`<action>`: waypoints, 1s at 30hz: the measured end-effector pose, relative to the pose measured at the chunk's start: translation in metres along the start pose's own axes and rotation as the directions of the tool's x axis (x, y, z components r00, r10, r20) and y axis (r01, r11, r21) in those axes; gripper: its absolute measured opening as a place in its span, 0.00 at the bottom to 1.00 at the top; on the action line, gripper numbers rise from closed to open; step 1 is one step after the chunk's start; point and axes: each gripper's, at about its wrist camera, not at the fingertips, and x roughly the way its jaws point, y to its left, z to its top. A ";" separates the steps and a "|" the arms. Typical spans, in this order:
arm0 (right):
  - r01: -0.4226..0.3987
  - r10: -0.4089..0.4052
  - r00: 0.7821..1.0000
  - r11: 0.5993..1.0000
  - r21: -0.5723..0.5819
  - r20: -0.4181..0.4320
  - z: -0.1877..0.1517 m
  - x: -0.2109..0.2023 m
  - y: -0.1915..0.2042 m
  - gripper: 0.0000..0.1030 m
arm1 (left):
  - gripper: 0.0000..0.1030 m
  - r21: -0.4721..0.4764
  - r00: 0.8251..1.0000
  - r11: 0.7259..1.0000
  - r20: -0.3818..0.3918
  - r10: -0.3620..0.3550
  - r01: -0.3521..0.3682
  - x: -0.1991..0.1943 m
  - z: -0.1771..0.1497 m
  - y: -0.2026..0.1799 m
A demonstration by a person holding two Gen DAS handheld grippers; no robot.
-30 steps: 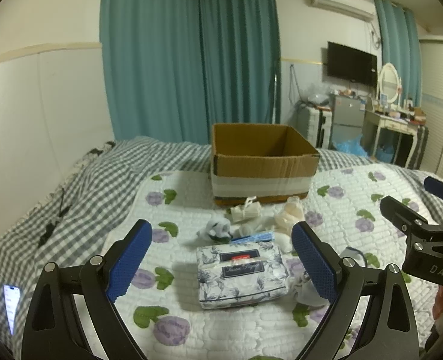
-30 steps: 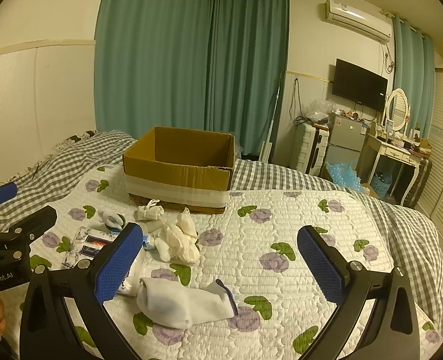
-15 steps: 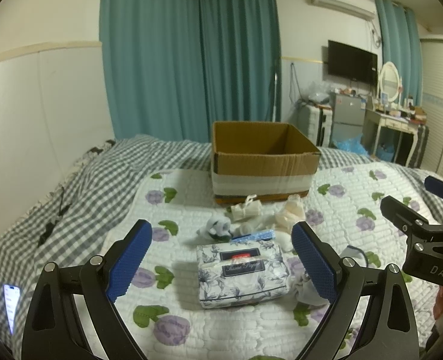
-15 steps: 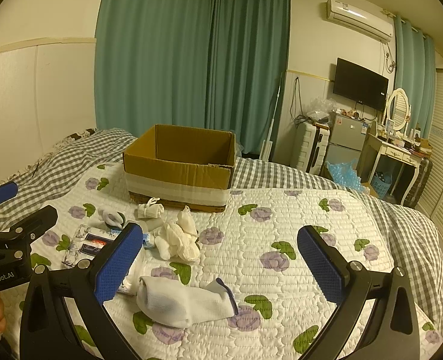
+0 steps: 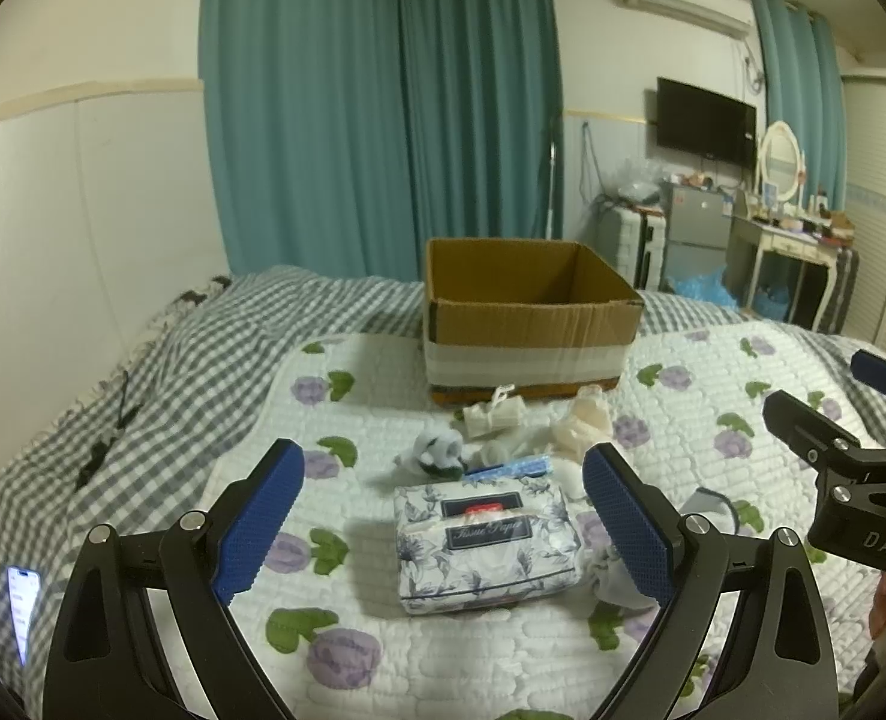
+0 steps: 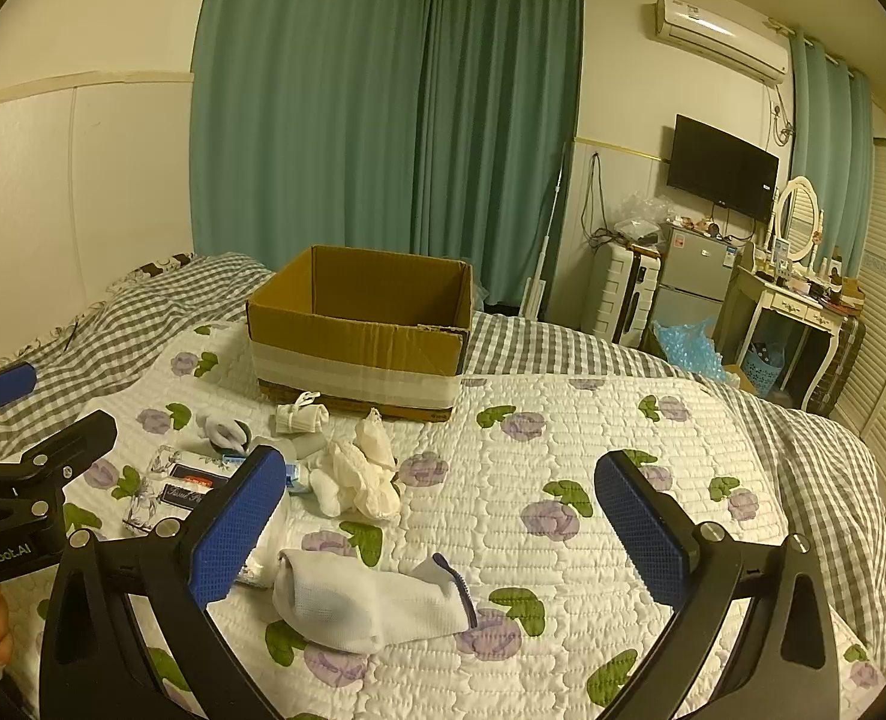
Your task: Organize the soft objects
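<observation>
An open, empty-looking cardboard box (image 5: 526,324) stands on the bed; it also shows in the right wrist view (image 6: 359,336). In front of it lie a floral tissue pack (image 5: 484,546), a small grey-white plush (image 5: 437,450), a tied white bundle (image 5: 493,417) and crumpled cream cloth (image 5: 580,426). A white sock (image 6: 365,600) lies nearest the right gripper, with the cream cloth (image 6: 362,477) beyond it. My left gripper (image 5: 443,516) is open and empty, hovering over the tissue pack. My right gripper (image 6: 440,522) is open and empty above the quilt, right of the sock.
A white floral quilt (image 6: 592,462) covers a grey checked bedspread (image 5: 143,372). A lit phone (image 5: 23,606) lies at the bed's left edge. Teal curtains (image 6: 383,120) hang behind. A fridge (image 6: 691,267), suitcase and dressing table (image 6: 802,300) stand at the right.
</observation>
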 end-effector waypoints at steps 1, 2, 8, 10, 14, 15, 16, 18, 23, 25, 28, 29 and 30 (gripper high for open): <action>0.000 0.000 1.000 1.000 0.000 -0.001 0.000 0.000 0.000 1.00 | 0.94 0.000 1.000 1.000 0.000 0.000 0.000 0.000 0.000 0.000; 0.000 0.000 1.000 1.000 -0.001 -0.001 -0.001 0.000 0.000 1.00 | 0.94 0.000 1.000 1.000 -0.001 0.000 0.000 0.000 -0.001 0.000; 0.001 -0.001 1.000 1.000 -0.003 -0.001 -0.001 0.000 0.000 1.00 | 0.94 0.000 1.000 1.000 -0.002 0.000 0.000 0.000 0.000 0.000; 0.000 0.000 1.000 1.000 -0.002 -0.002 0.000 0.000 0.000 1.00 | 0.94 0.001 1.000 1.000 -0.003 0.000 0.000 0.000 0.000 0.000; 0.001 -0.001 1.000 1.000 -0.003 -0.004 0.000 0.001 0.001 1.00 | 0.94 0.001 1.000 1.000 -0.003 0.000 0.000 0.001 0.000 0.000; 0.001 -0.001 1.000 1.000 -0.004 -0.004 0.000 0.000 0.001 1.00 | 0.93 0.001 1.000 1.000 -0.003 0.000 0.000 0.001 0.000 0.000; 0.001 -0.001 1.000 1.000 -0.004 -0.004 -0.002 0.001 0.000 1.00 | 0.94 0.001 1.000 1.000 -0.004 -0.001 0.001 0.001 0.000 0.000; 0.000 0.000 1.000 1.000 -0.004 -0.004 -0.003 0.001 0.000 1.00 | 0.93 0.001 1.000 1.000 -0.004 0.000 0.000 0.001 0.000 0.000; 0.001 -0.001 1.000 1.000 -0.005 -0.006 -0.002 0.001 0.001 1.00 | 0.94 0.001 1.000 1.000 -0.005 0.000 0.000 0.001 0.001 0.000; 0.001 -0.001 1.000 1.000 -0.006 -0.006 -0.002 0.001 0.001 1.00 | 0.94 0.002 1.000 1.000 -0.002 -0.002 0.002 0.001 -0.005 0.001; -0.002 0.001 1.000 1.000 -0.012 -0.006 -0.004 -0.001 0.001 1.00 | 0.94 0.001 1.000 1.000 0.000 -0.003 0.003 0.001 -0.013 0.004; -0.004 0.004 1.000 1.000 -0.015 -0.005 -0.005 -0.002 0.001 1.00 | 0.94 0.000 1.000 1.000 -0.001 -0.002 0.002 0.001 -0.012 0.003; -0.008 0.008 1.000 1.000 -0.017 -0.005 -0.006 -0.003 0.001 1.00 | 0.94 0.000 1.000 1.000 -0.004 -0.002 0.002 0.001 -0.012 0.003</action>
